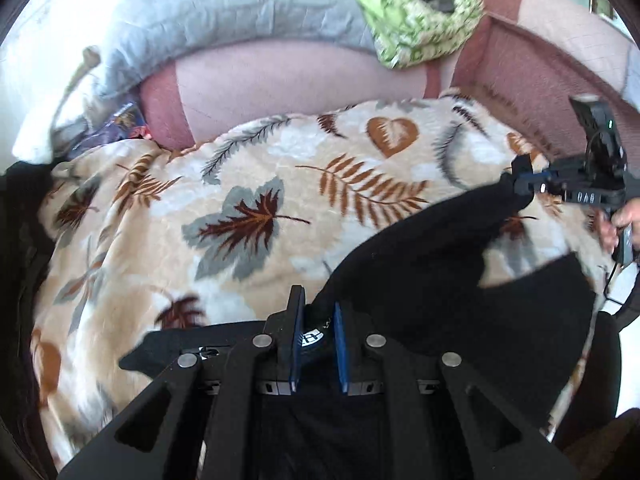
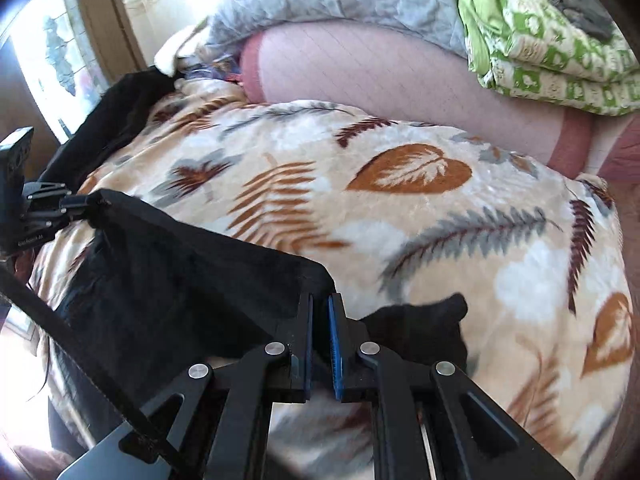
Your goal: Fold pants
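Note:
Black pants [image 1: 440, 264] hang stretched between my two grippers above a beige blanket with a leaf pattern [image 1: 248, 184]. In the left wrist view my left gripper [image 1: 316, 308] is shut on one corner of the pants' edge, where a small label shows between the blue pads [image 1: 297, 344]. My right gripper [image 1: 524, 182] pinches the far corner at the right, with a person's hand [image 1: 624, 220] behind it. In the right wrist view my right gripper [image 2: 320, 302] is shut on the pants [image 2: 180, 268]. My left gripper [image 2: 78, 202] holds the other corner at the left.
A grey quilt [image 1: 224, 4] and a green patterned cloth [image 1: 416, 28] lie at the back on a pink cushion [image 1: 280, 80]. Another black garment [image 2: 116, 112] is draped at the blanket's left edge. A bright window [image 2: 60, 64] is beyond it.

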A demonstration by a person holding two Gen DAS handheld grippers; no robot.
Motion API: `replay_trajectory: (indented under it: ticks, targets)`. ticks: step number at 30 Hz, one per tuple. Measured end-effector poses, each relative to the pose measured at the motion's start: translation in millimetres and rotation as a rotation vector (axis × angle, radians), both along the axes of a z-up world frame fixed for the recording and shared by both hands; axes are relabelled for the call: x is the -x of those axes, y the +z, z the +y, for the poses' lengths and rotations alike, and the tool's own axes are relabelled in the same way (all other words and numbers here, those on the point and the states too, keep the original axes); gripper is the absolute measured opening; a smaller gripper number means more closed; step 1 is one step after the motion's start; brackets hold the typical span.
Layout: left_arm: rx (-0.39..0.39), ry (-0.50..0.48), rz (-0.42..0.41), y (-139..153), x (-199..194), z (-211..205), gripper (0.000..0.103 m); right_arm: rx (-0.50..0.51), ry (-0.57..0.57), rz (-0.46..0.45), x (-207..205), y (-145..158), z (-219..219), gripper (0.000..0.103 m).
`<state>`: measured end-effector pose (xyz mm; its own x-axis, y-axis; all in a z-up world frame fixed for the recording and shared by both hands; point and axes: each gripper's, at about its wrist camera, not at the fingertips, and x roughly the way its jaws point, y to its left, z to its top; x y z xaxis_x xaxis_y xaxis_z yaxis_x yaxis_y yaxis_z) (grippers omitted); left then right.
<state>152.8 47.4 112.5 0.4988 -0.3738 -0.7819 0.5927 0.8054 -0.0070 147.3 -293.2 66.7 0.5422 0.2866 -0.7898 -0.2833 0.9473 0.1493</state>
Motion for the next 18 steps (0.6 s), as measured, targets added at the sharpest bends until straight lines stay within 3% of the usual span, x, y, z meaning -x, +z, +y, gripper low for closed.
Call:
replay_trajectory:
  ticks: [4, 8, 13, 18]
  targets:
    - [0.053, 0.034, -0.02, 7, 58, 20, 0.014, -0.015, 0.013, -0.006, 62, 0, 13, 0.008]
    - [0.077, 0.08, -0.002, -7, 110, 40, 0.014, -0.077, 0.012, 0.018, 128, -15, 25, 0.008]
    - [0.094, 0.159, 0.097, -49, 156, 59, 0.014, -0.103, 0.001, 0.113, 192, -58, 37, 0.006]
    - [0.155, 0.239, 0.184, -73, 180, 82, 0.013, -0.102, -0.076, 0.173, 228, -88, 22, 0.006]
